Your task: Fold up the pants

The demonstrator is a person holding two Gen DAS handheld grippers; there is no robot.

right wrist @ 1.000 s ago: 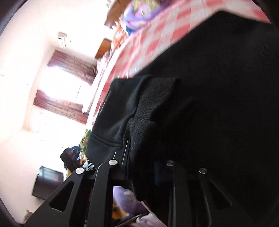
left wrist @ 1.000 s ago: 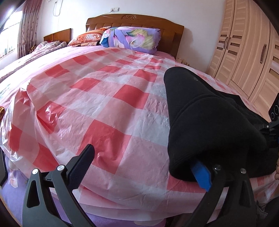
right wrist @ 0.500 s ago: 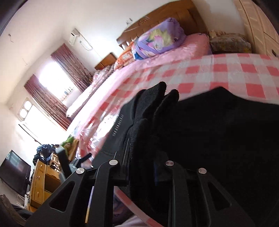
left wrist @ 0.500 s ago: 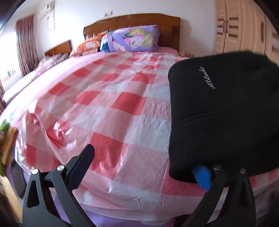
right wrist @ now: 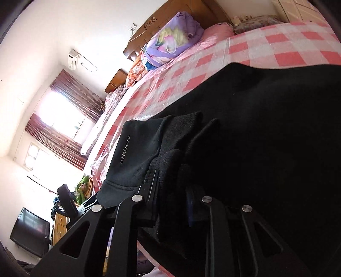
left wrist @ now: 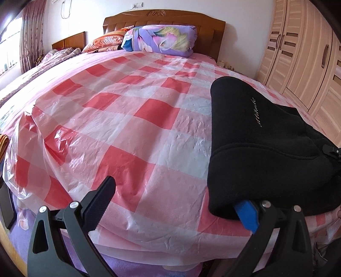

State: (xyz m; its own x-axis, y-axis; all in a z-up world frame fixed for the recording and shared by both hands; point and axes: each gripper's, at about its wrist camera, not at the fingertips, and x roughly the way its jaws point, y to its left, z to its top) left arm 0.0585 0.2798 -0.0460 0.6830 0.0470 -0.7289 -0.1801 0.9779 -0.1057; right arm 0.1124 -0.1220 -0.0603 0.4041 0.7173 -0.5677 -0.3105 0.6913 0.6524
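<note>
Left gripper (left wrist: 172, 202) spread wide; right finger tucked under edge of black pants (left wrist: 266, 144), left finger free above checked plastic sheet (left wrist: 127, 119). Right gripper (right wrist: 172, 191) closed, pinching bunched pants fabric. Pants draped between both grippers over near-right part of bed (left wrist: 106, 262). Floral pillow (left wrist: 162, 40) at headboard (left wrist: 166, 18).

Daylight from the window (right wrist: 57, 110) left of my tool blows out white, frames sharp, fisheye-bent with dark corners.
</note>
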